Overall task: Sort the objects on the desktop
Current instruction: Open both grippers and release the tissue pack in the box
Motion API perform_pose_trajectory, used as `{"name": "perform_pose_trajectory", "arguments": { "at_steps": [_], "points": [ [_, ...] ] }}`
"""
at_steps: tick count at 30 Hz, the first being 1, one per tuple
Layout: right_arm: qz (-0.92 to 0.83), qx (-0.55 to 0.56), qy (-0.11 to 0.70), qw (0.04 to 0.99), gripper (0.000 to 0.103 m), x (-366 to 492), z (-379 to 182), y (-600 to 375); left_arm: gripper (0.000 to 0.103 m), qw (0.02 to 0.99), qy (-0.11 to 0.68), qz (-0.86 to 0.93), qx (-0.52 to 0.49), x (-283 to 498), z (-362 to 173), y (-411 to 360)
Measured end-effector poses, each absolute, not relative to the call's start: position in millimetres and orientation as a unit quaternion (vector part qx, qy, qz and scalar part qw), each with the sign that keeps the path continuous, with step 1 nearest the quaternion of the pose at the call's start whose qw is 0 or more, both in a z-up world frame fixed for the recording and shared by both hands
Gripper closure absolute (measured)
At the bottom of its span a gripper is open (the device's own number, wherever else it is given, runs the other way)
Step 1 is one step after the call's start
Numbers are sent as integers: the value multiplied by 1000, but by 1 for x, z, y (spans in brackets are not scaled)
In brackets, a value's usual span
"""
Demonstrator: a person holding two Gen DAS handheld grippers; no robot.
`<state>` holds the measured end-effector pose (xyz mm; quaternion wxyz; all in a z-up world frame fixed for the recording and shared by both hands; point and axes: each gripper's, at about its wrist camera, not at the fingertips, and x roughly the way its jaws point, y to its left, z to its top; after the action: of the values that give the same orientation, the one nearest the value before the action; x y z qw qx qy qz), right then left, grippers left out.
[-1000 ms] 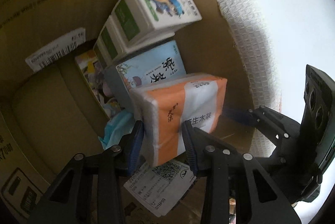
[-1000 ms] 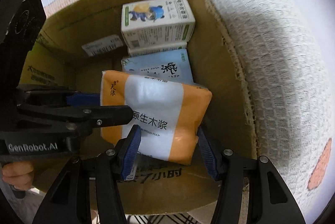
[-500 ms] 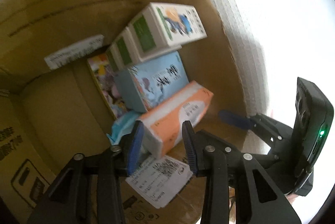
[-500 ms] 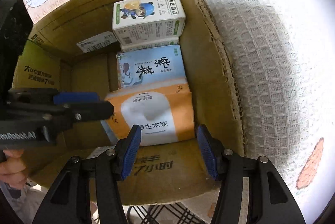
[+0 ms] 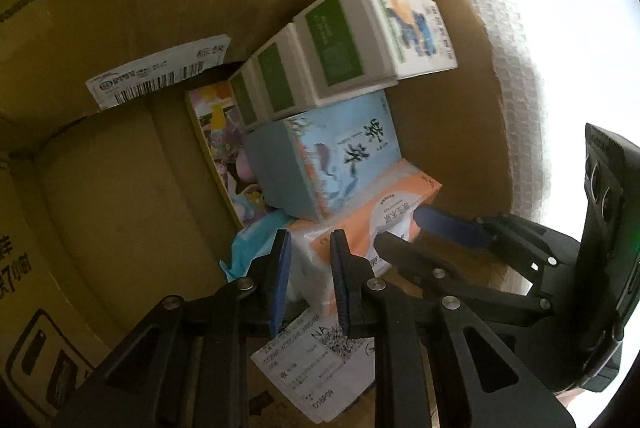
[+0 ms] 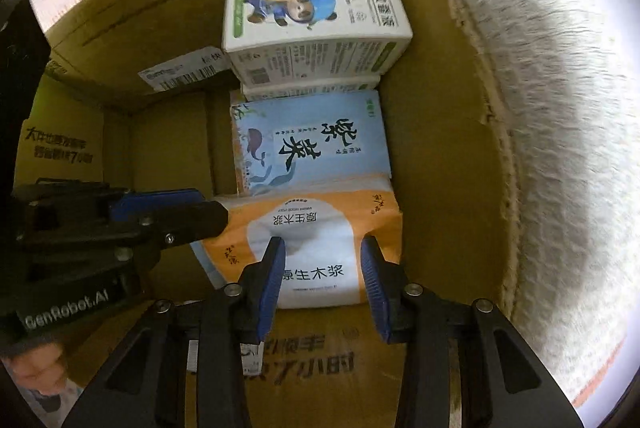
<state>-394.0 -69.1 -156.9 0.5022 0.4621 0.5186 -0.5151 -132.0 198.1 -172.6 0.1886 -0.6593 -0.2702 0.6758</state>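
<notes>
While both grippers reach into the cardboard box [image 6: 452, 155], the orange tissue pack [image 6: 320, 248] lies on its floor at the near wall. The left gripper [image 5: 308, 276] has narrow jaws around the pack's end, contact unclear; the right gripper [image 6: 322, 280] straddles it with jaws wide, apparently untouched. Soft, light and slick-wrapped, it looks best pinched across its short sides. Behind sit a blue tissue box [image 6: 312, 143] and stacked panda cartons [image 6: 316, 15].
</notes>
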Motion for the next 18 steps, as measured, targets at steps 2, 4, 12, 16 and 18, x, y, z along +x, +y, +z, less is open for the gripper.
{"name": "perform_pose_trajectory", "arguments": {
  "at_steps": [2,4,12,16,18],
  "points": [
    [-512,473,516,497,67,-397,-160,-74,82,185,-271,673,-663,-133,-177,199],
    [-510,475,524,490,67,-397,-165,-76,82,178,-273,670,-667,-133,-181,198],
    [-478,485,562,470,68,-390,-195,-89,81,177,-275,651,-685,-129,-189,201],
    [-473,476,570,474,68,-388,-195,-88,81,175,-280,632,-701,-127,-198,206],
    [-473,478,565,479,68,-389,-192,-84,81,171,-291,626,-703,-126,-205,207]
  ]
}}
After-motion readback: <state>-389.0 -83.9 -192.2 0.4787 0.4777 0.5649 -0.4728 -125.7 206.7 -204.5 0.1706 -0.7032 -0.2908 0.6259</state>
